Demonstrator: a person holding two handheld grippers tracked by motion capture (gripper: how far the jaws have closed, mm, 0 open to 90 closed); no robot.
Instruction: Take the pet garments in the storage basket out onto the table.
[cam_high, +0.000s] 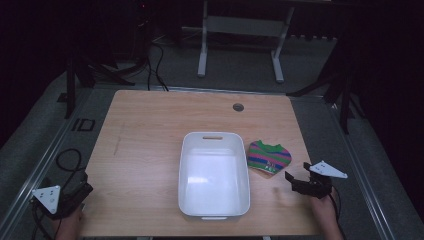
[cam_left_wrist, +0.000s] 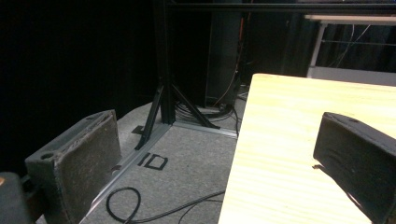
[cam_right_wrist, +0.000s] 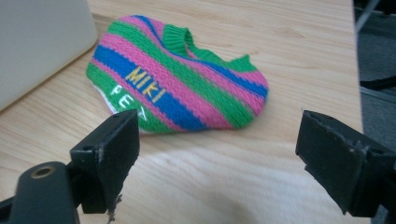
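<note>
Jaws of the right gripper (cam_right_wrist: 217, 158) stood spread, empty, just short of the striped sweater (cam_right_wrist: 180, 77); approach step judged underway. Next move: advance, close on fabric.

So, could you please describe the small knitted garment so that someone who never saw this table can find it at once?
Start from the light wooden table and find the white rectangular plastic tub near its middle. Just to the tub's right lies a small knitted sweater in pink, green and blue stripes, ahead of the right hand-held gripper. It is the only colourful, soft thing there, with yellow letters "MIKI".
</note>
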